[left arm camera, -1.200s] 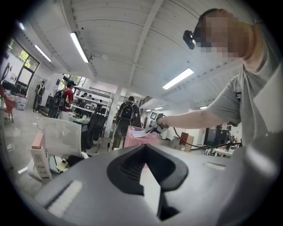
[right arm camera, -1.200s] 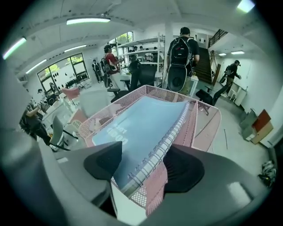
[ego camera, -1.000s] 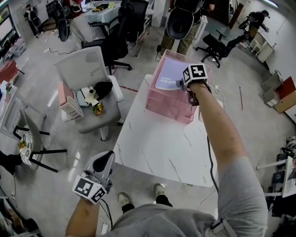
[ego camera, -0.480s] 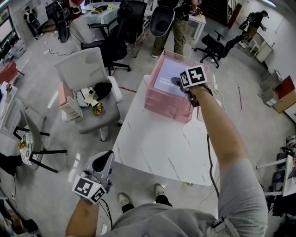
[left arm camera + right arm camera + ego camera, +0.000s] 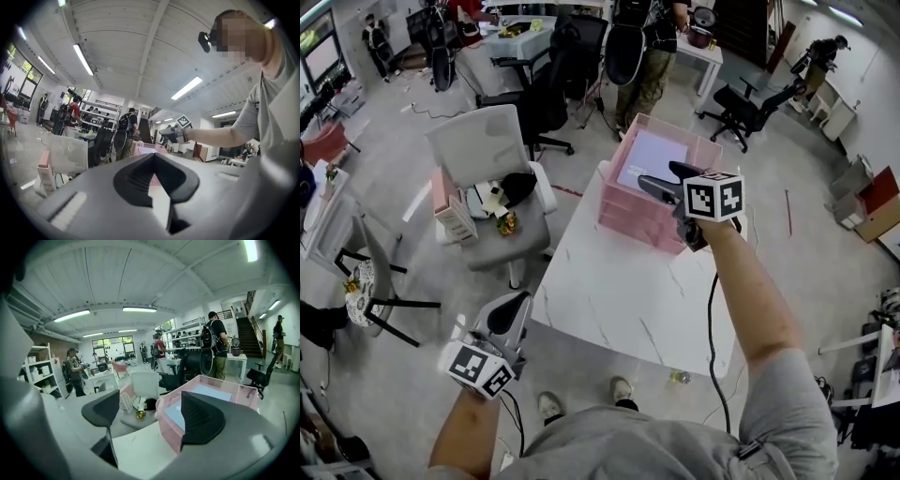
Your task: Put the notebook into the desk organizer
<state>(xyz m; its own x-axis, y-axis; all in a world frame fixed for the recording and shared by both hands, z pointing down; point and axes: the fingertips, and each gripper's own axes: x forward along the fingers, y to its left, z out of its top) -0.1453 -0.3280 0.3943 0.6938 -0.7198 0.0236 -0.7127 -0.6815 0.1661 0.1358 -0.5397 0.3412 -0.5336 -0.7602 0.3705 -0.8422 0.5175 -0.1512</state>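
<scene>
The pink desk organizer (image 5: 637,208) stands at the far end of the white table (image 5: 619,291). A lavender notebook (image 5: 653,157) lies flat in its top tray, also visible as a pale sheet (image 5: 211,391) in the right gripper view. My right gripper (image 5: 659,178) hovers just above the organizer's near right side. Its jaws have just been opening and stand wide apart (image 5: 147,401) with nothing between them. My left gripper (image 5: 508,317) hangs off the table's near left corner, far from the organizer. Its jaws meet at the tips (image 5: 153,157) and hold nothing.
A grey office chair (image 5: 483,150) with small items on its seat stands left of the table, a pink rack (image 5: 452,208) beside it. Black chairs (image 5: 548,94) and a standing person (image 5: 642,56) are behind the organizer. A cable runs along my right arm.
The right gripper let go of the notebook, which now lies flat in the top tray. It then rose and drew back toward me. The left gripper lifted slightly.
</scene>
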